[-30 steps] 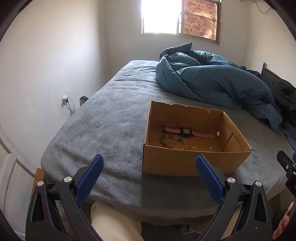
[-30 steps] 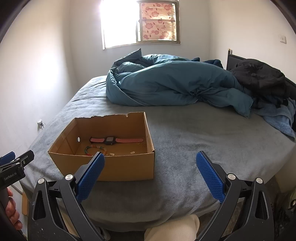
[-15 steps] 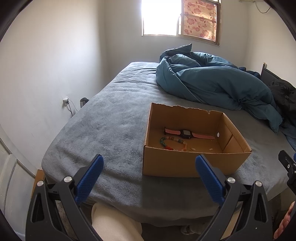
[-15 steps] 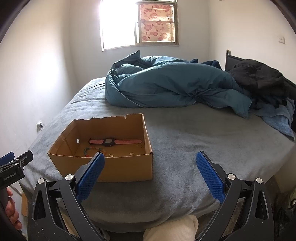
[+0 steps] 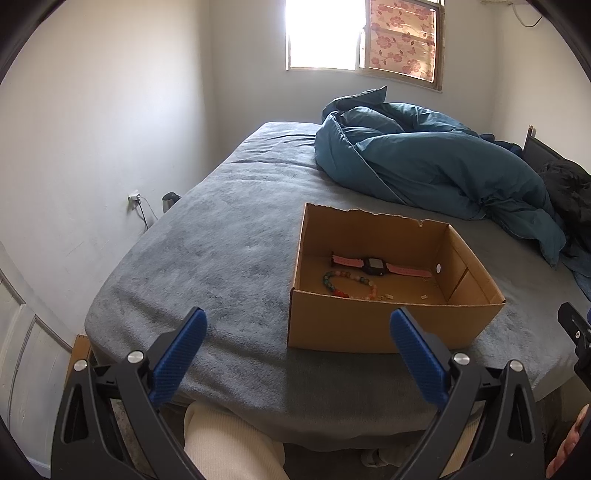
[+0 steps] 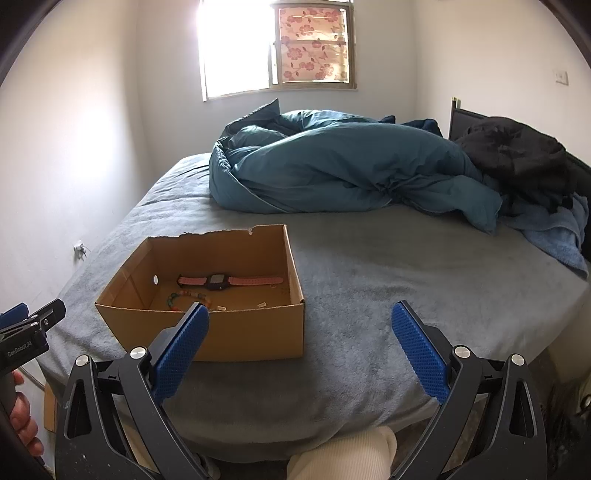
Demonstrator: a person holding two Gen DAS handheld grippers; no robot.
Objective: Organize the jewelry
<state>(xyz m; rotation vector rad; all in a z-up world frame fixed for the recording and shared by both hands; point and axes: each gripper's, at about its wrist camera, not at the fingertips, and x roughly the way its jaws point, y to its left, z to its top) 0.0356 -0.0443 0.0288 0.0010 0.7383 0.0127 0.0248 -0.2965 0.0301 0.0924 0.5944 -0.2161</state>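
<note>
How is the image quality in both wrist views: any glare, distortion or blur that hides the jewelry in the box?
Left wrist view: the window is blown out, fisheye bends the walls, yet the watch and bead bracelet in the cardboard box stay sharp. Right wrist view: same window glare, dark vignette corners; the bracelet is partly hidden behind the right gripper finger.

**One brand mark readable**

In the right wrist view, white lettering reading "GenRobot.AI" runs along the black body of the left hand-held gripper (image 6: 27, 334) at the frame's left edge (the last letters are small and only just legible). Nothing else carries readable text; the watch (image 6: 218, 281) face in the cardboard box (image 6: 236, 332) is too small to read.
</note>
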